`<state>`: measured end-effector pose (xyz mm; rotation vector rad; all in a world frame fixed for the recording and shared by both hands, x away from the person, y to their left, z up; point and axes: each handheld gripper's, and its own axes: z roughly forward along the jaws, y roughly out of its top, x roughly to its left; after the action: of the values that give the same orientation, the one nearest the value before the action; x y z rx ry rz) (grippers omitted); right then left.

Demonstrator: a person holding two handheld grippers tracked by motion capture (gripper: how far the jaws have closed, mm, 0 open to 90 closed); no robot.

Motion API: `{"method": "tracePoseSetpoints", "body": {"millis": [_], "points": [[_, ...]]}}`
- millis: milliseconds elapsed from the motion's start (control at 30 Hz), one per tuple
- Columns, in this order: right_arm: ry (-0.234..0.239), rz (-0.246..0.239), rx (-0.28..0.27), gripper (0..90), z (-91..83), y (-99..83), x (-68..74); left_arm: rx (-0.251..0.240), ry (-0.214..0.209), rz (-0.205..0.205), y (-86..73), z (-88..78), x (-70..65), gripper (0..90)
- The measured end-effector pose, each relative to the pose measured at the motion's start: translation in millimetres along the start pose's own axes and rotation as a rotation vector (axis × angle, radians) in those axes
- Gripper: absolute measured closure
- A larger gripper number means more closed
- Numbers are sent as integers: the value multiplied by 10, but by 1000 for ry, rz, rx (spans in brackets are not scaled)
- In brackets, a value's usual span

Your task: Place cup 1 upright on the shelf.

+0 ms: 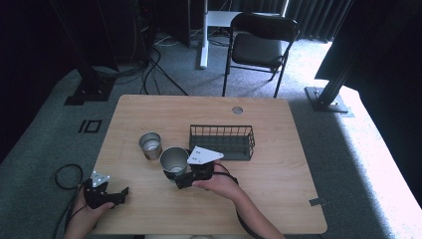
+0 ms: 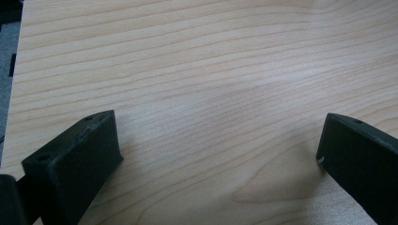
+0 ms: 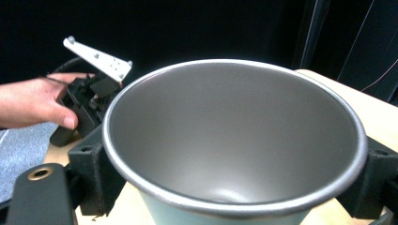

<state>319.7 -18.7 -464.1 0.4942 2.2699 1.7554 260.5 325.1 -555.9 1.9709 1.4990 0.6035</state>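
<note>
Cup in hand: the larger metal cup (image 1: 173, 160) sits between the 2 jaws of the right gripper (image 1: 183, 178), clamped from both sides at its wall; in the right gripper view the cup (image 3: 234, 140) is upright with its open mouth toward the camera, and a black jaw presses on each side.
Why held so: gripping the wall below the rim keeps the mouth up and free, which I judge suits lifting it and nesting or placing it elsewhere.
Where it is: near the middle of the table (image 1: 278, 199), just in front of the wire basket (image 1: 222, 142) and just beside the smaller cup (image 1: 150, 145).
Left gripper: the left gripper (image 1: 117, 196) rests at the near left edge of the table, jaws spread wide with nothing between them, parked out of the way.
High view adds: the layout, with 2 cups, the basket behind them, and a chair (image 1: 259, 45) beyond the table.
Right gripper view adds: the cup's bare, empty inside and the other hand (image 3: 33, 101) on its gripper farther off.
Left gripper view adds: bare wood grain (image 2: 211, 93) between its separated jaws, confirming it holds nothing.
</note>
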Motion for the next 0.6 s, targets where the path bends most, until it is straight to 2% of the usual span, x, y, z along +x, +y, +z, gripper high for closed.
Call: {"method": "tracePoseSetpoints", "body": {"millis": [133,333,467,600], "points": [[-14,10,-25,126,-51,106,-40,0,-1,-1,0,0,-1,4],[-58,-2,-55,126,-150,268,-121,0,0,-1,0,0,-1,4],[-61,-1,-78,126,-208,341,-158,-1,0,-2,-1,1,-1,3],[-93,2,-104,127,-293,459,-238,2,-1,-1,0,-1,-1,3]]}}
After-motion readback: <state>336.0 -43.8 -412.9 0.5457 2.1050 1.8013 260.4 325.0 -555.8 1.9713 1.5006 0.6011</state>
